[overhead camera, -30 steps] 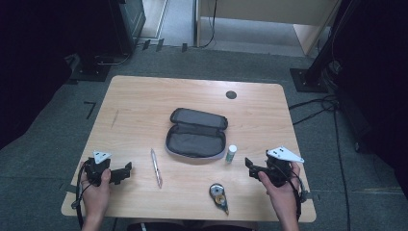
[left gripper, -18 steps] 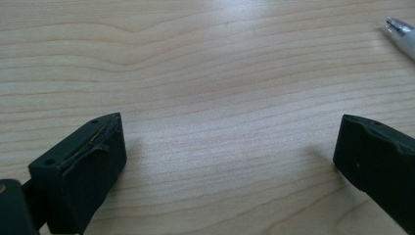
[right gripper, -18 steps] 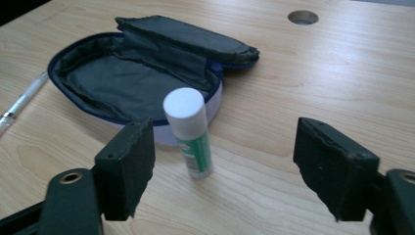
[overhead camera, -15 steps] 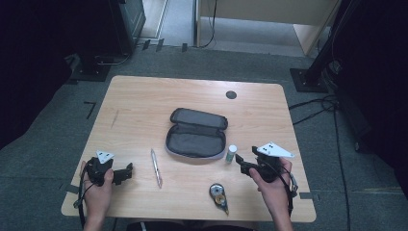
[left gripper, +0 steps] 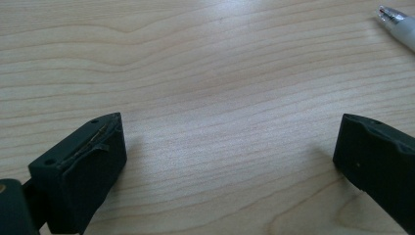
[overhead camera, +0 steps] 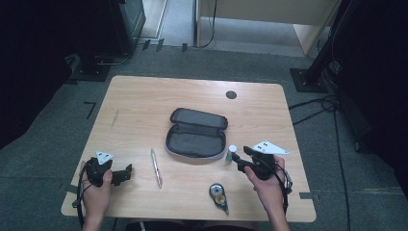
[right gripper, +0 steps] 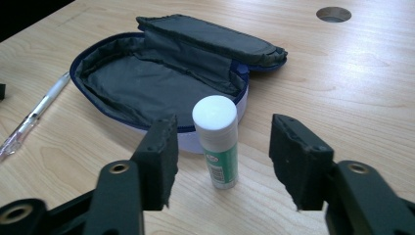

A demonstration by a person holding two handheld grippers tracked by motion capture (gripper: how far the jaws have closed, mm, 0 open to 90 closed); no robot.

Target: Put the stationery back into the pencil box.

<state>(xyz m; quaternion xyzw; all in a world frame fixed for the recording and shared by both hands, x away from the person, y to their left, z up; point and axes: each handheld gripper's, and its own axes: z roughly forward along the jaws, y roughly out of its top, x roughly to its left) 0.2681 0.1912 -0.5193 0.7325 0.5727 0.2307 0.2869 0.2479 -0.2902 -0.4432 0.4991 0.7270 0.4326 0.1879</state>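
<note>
R gripper (right gripper: 222,161) is spread wide w/ the glue stick (right gripper: 218,142) upright between its jaws, not touching either; the stick stands just beside the front edge of the open pencil case (right gripper: 161,83). L gripper (left gripper: 227,156) is also spread, over bare table (left gripper: 205,63), near the pen (left gripper: 399,24). A tape dispenser (overhead camera: 219,196) lies nr the table's near edge.

pencil case (overhead camera: 196,139): one
glue stick (right gripper: 217,142): one
pen (overhead camera: 156,167): one
correction tape (overhead camera: 219,195): one
grippers: two
</note>
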